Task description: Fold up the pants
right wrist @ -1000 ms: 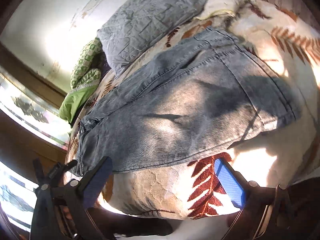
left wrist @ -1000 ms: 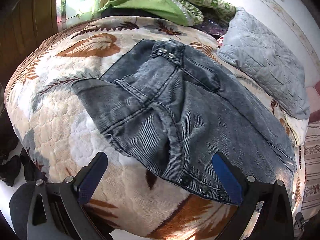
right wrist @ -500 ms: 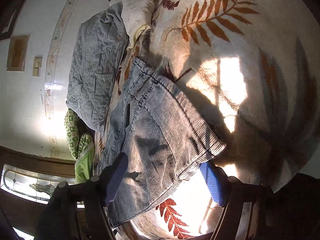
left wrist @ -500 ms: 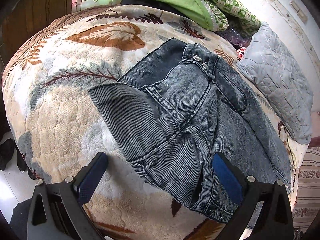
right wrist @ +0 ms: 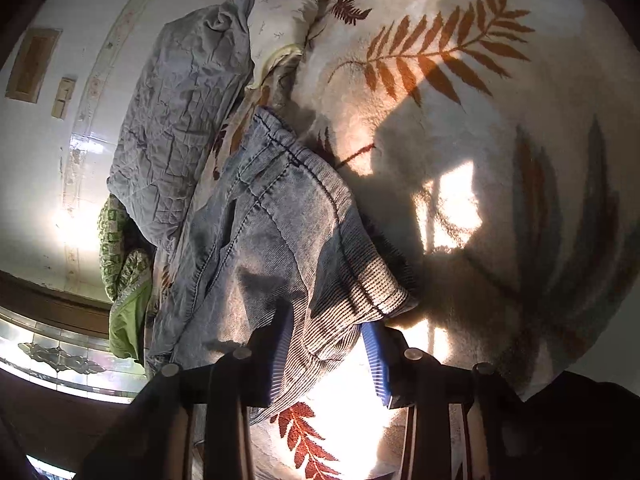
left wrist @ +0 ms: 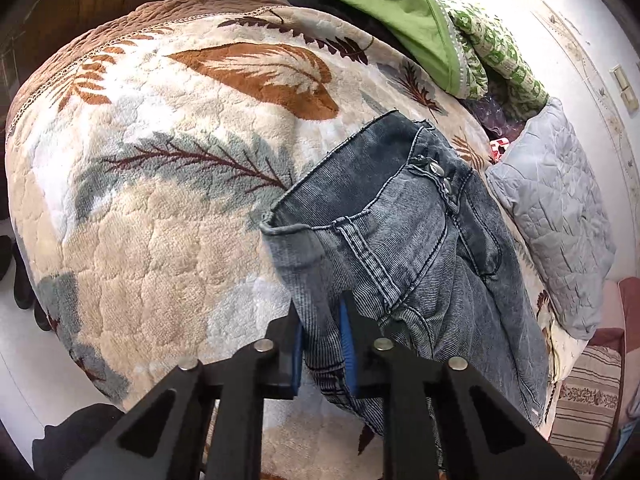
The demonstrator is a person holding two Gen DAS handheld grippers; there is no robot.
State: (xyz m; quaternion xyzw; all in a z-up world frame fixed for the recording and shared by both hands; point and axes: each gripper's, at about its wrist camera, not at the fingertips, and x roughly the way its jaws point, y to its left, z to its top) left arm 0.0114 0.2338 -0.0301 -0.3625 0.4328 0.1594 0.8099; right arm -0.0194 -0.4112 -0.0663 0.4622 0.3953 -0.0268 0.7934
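Observation:
Grey-blue corduroy jeans point(left wrist: 420, 248) lie folded lengthwise on a leaf-patterned fleece blanket point(left wrist: 160, 208). In the left wrist view my left gripper point(left wrist: 323, 344) is shut on the near edge of the waistband, with the blue pads pinching the cloth. The metal buttons point(left wrist: 438, 178) show at the far waist. In the right wrist view my right gripper point(right wrist: 328, 352) is shut on the hem end of the jeans point(right wrist: 272, 240), with cloth bunched between the blue pads.
A grey quilted pillow point(left wrist: 556, 216) lies past the jeans, also in the right wrist view point(right wrist: 180, 120). Green clothes point(left wrist: 400, 12) are piled at the head of the bed. The bed edge and floor point(left wrist: 12, 344) are at the left. A striped rug point(left wrist: 584, 400) lies right.
Both grippers have moved in and closed on the jeans: the left on the waistband edge, the right on the hem end. The gripped cloth edges now stand raised off the blanket.

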